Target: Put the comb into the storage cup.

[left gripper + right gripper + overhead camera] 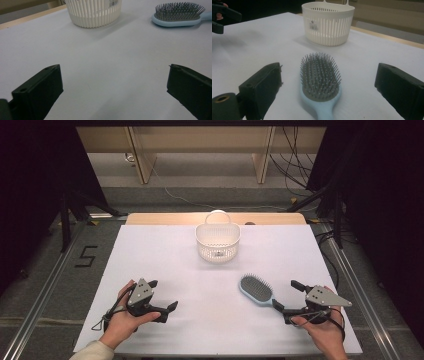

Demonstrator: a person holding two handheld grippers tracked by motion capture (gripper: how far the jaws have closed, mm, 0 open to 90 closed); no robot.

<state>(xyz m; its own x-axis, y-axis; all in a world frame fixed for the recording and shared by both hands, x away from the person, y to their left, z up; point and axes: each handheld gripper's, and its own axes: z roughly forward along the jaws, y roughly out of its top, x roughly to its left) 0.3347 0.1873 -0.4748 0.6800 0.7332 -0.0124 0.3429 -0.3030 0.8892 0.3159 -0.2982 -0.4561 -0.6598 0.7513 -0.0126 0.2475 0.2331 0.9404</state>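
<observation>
A light blue hairbrush (pixel 256 290) with grey bristles lies bristles-up on the white table (pixel 150 255), right of centre. Its handle points toward my right gripper (pixel 285 294). In the right gripper view the brush (pixel 320 75) lies between the wide-apart jaws of my right gripper (pixel 329 82), and neither pad touches it. A white slotted basket (pixel 217 242) with a handle stands upright near the far edge. My left gripper (pixel 163 294) rests at the front left, open over bare table. Its own view shows my left gripper (pixel 113 82), the basket (pixel 95 12) and the brush (pixel 177 15) ahead.
A wooden strip (pixel 165 218) runs along the table's far edge. Dark stand legs (pixel 75 210) and cables (pixel 295 175) sit on the floor beyond and beside the table. In the right gripper view the left gripper (pixel 224 16) is at the far left and the basket (pixel 328 22) beyond the brush.
</observation>
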